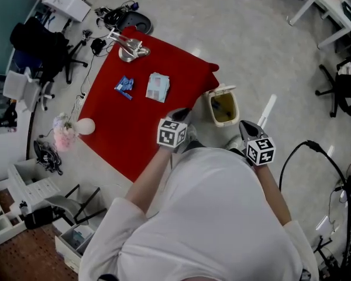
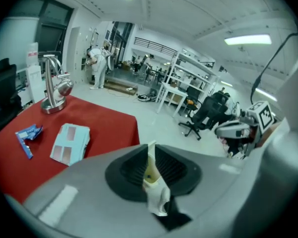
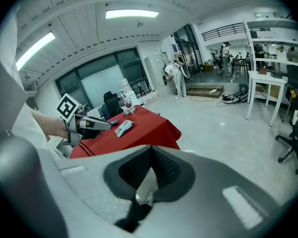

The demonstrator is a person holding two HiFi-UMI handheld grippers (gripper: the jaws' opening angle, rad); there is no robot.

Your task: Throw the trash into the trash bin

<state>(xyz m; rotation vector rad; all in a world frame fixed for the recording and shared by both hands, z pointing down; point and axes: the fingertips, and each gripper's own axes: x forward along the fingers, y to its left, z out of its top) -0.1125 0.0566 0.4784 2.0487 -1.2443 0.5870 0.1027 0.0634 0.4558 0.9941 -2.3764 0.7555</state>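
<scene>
On the red table (image 1: 108, 122) lie a blue wrapper (image 1: 124, 86) (image 2: 29, 134) and a pale blue packet (image 1: 158, 87) (image 2: 69, 143) (image 3: 123, 128). The beige trash bin (image 1: 224, 108) stands on the floor at the table's right corner with its lid up. My left gripper (image 1: 183, 115) (image 2: 151, 150) hovers at the table's near corner, just left of the bin; its jaws stand a narrow slit apart, nothing is gripped, and a cream surface shows through the slit. My right gripper (image 1: 244, 125) (image 3: 150, 151) hangs right of the bin, jaws together and empty.
A shiny metal stand (image 1: 128, 47) (image 2: 54, 90) sits at the table's far end. A white ball and pink bundle (image 1: 76, 127) lie left of the table. Office chairs (image 1: 44, 51) (image 2: 203, 115), floor cables (image 1: 313, 151) and white desks (image 1: 327, 4) ring the area.
</scene>
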